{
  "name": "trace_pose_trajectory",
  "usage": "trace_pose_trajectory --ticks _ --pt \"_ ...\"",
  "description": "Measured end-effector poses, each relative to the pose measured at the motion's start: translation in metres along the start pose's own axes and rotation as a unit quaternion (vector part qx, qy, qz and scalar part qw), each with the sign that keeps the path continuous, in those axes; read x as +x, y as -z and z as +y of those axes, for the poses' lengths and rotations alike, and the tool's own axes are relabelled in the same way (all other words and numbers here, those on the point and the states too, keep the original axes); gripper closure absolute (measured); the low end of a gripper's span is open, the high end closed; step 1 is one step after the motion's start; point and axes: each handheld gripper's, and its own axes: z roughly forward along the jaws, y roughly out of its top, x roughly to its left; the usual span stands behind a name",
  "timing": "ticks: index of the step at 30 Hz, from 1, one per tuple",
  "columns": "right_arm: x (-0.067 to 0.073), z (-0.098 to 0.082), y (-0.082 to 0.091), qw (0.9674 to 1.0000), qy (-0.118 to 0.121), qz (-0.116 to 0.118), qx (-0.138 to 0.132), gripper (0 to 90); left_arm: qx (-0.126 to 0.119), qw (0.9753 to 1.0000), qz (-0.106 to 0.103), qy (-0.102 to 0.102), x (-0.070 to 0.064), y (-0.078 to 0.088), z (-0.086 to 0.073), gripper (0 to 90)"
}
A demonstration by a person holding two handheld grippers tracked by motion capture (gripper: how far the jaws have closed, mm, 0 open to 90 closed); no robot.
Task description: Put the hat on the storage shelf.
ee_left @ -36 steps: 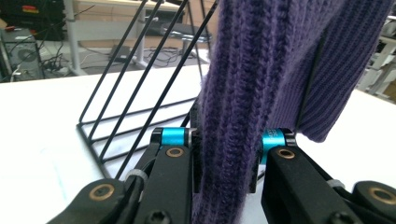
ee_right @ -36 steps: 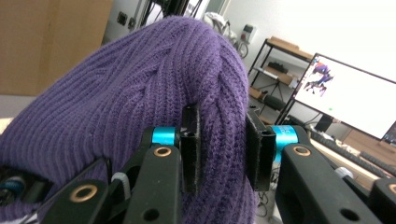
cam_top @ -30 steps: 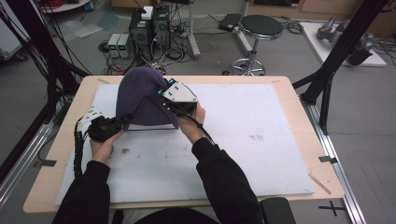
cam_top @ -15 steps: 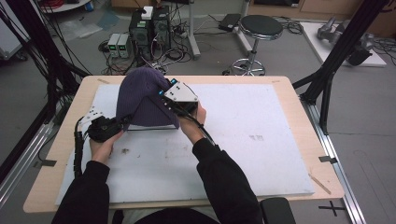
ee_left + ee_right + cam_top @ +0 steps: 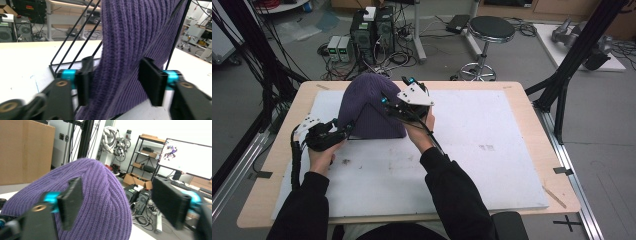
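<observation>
Both grippers' jaws have just sprung open, releasing the purple beanie (image 5: 371, 107).

A purple rib-knit beanie (image 5: 371, 107) sits pulled over a black wire stand (image 5: 65, 53) on the white board at the left half of the table, its rounded crown up and toward the far edge. The knit hangs down the thin rods in soft vertical folds, stretched into a rough tent shape. The lower hem reaches the board at the near side, where the stand's base rod shows just beneath it.
</observation>
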Motion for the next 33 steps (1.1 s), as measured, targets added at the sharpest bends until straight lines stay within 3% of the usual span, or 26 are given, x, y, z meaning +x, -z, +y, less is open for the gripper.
trace_pose_trajectory --ticks 2,6,13,19,21,25,33 --pt "-0.002 0.000 0.000 1.0000 -0.002 -0.001 0.003 13.2 -0.001 1.0000 0.006 -0.002 0.000 0.001 0.001 36.3" --pt "-0.005 -0.003 -0.002 0.9999 -0.010 -0.005 0.013 11.8 -0.008 0.9999 0.012 0.007 0.000 0.002 0.002 32.9" --pt "-0.008 -0.004 -0.002 0.9994 -0.023 -0.007 0.024 11.8 -0.024 0.9994 0.020 0.014 0.000 0.008 0.007 32.2" --pt "-0.018 -0.001 0.004 0.9992 -0.026 -0.013 0.029 11.8 -0.036 0.9991 0.024 0.002 -0.005 0.012 0.012 32.1" --pt "-0.023 0.001 0.009 0.9992 -0.025 -0.016 0.028 11.8 -0.038 0.9984 0.042 -0.002 -0.008 0.013 0.013 29.4" --pt "-0.038 0.008 0.022 0.9987 -0.023 -0.029 0.035 11.8 -0.051 0.9972 0.054 -0.006 -0.013 0.015 0.016 26.4" --pt "-0.075 0.015 0.057 0.9972 -0.038 -0.054 0.036 11.8 -0.063 0.9960 0.059 -0.020 -0.020 0.024 0.023 23.9"
